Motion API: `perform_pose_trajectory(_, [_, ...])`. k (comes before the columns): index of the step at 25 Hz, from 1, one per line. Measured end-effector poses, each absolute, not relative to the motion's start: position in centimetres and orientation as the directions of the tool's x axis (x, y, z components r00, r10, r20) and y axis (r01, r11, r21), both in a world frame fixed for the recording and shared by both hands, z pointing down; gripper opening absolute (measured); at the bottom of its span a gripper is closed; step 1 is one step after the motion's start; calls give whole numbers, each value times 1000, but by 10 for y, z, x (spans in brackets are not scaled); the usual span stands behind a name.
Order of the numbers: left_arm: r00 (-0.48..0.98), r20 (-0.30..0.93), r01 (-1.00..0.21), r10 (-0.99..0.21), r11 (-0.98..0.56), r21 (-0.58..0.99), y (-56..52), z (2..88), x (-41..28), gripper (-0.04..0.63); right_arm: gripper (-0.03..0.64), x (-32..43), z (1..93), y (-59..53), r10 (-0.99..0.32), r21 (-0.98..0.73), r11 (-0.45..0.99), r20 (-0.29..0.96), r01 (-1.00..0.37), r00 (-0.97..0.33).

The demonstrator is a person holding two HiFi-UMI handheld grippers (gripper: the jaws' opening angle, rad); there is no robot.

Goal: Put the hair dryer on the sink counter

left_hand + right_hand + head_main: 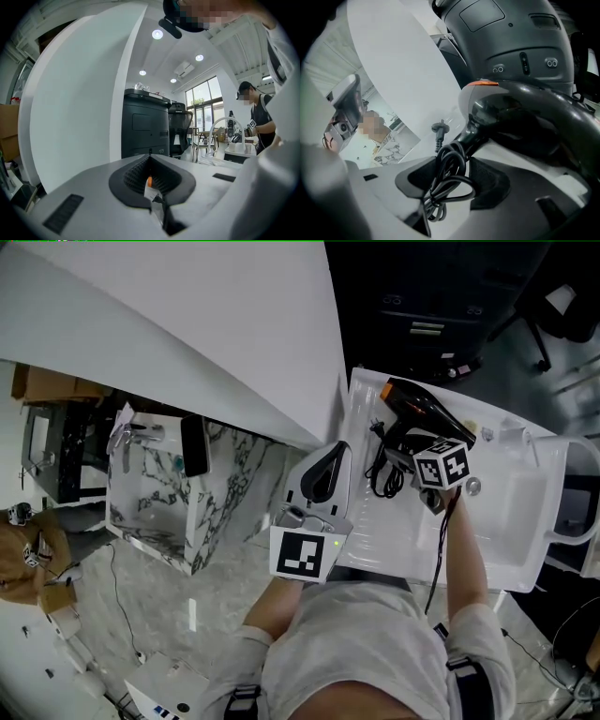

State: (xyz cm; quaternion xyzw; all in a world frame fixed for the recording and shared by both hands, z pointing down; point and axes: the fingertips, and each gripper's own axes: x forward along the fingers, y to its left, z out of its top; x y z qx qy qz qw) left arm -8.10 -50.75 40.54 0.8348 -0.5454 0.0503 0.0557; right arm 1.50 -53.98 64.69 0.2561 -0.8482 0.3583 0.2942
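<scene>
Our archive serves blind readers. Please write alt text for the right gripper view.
A black hair dryer fills the upper right, seen close up; its coiled black cord loops between the open jaws of the right hand-held gripper. The cord's plug shows just beyond.

No legible text, labels or numbers anywhere.

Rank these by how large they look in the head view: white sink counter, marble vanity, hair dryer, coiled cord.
1. white sink counter
2. marble vanity, which sits farther from the camera, so its true size against the counter is unsure
3. hair dryer
4. coiled cord
</scene>
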Motion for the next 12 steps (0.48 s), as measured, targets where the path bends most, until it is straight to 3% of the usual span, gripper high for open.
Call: perform_pose_trajectory(12, [400, 137, -916, -906, -399, 39, -504, 405, -80, 14, 218, 16, 644, -541, -334, -381, 616, 667, -690, -666])
